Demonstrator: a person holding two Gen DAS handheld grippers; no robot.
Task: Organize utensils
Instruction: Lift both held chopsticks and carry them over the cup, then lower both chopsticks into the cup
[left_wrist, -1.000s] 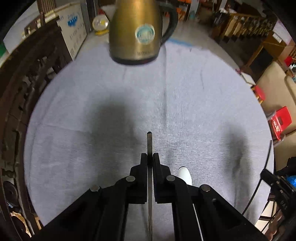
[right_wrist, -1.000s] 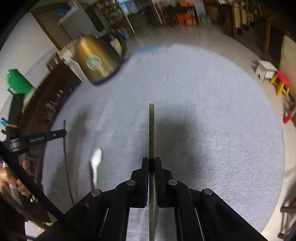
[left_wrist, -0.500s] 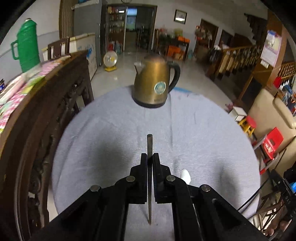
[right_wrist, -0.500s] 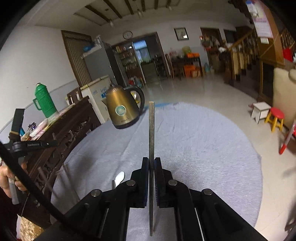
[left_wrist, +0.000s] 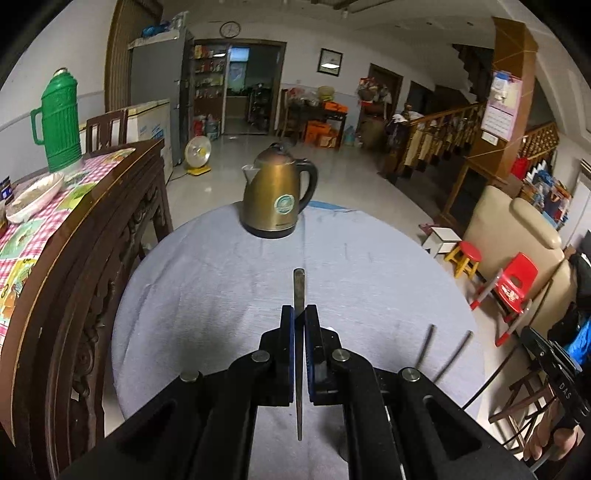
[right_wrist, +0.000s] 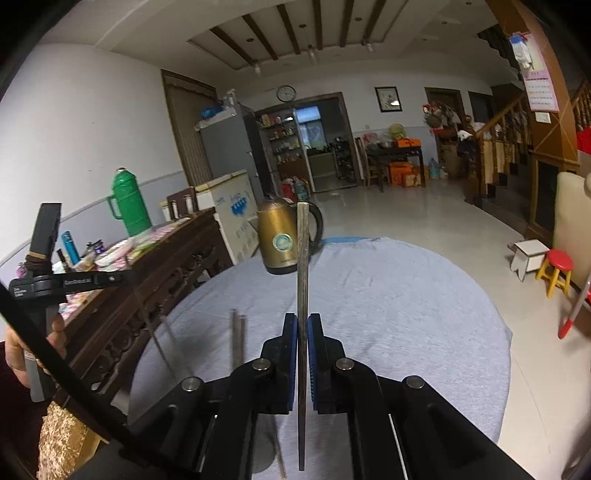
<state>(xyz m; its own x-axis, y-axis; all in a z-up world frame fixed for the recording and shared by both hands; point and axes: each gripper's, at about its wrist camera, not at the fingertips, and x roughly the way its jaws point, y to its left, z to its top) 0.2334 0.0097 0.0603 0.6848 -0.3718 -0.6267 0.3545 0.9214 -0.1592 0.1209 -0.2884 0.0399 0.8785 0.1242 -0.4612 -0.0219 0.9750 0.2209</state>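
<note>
Between our left fingers: the black two-finger left gripper (left_wrist: 300, 314) is clamped on a thin flat grey metal utensil handle (left_wrist: 299, 291), which pokes out a little past the fingertips and runs back under the camera.
Between our right fingers: the black two-finger right gripper (right_wrist: 303, 321) is pinched on a long flat grey metal strip (right_wrist: 303, 266), edge-on and sticking far beyond the tips; we cannot tell what kind of utensil either piece is.
Below both tools: we hold them above the round table with a pale grey-blue cloth (left_wrist: 221, 288).
Beside the left gripper, to its right: thin dark blurred rods (left_wrist: 424, 347) show over the cloth; we cannot tell what they are.
Ahead of both tools: a brass-coloured electric kettle with a black handle (left_wrist: 279, 197) stands upright at the far edge of the cloth.
Left of us: a dark carved wooden sideboard (left_wrist: 92, 240) stands beside the table, bearing a green plastic thermos jug (left_wrist: 61, 120).
</note>
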